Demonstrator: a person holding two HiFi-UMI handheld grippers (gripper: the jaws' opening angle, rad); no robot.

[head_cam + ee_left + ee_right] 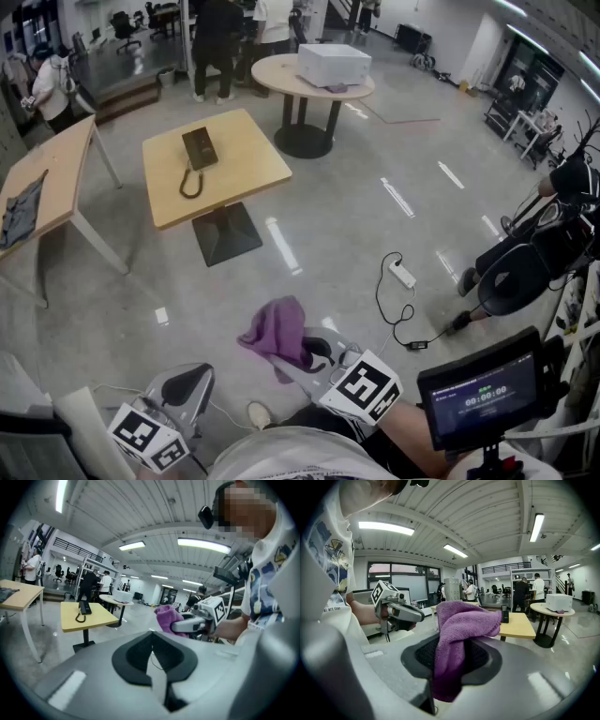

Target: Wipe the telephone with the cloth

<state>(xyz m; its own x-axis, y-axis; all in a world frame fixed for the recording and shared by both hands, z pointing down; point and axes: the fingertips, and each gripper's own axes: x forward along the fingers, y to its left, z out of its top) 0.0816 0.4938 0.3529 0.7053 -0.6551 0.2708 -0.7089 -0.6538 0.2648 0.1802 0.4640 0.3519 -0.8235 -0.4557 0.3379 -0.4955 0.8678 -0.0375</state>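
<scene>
A black telephone (199, 148) with a coiled cord lies on a square yellow table (246, 173) well ahead of me across the floor. My right gripper (314, 352) is shut on a purple cloth (277, 333), which bunches over its jaws and hangs down. In the right gripper view the cloth (459, 634) fills the jaws and hides most of the telephone (505, 616). My left gripper (183, 384) is held low at my left, shut and empty. From the left gripper view (152, 656) the telephone (85, 607) is far off to the left, with the cloth (166, 617) nearby.
Beyond stands a round table (281, 80) bearing a white box (333, 64). A long table (56, 178) at left carries a grey cloth (21, 211). A power strip (401, 274) with cable lies on the floor; a scooter (534, 253) is parked at right. People stand at the back.
</scene>
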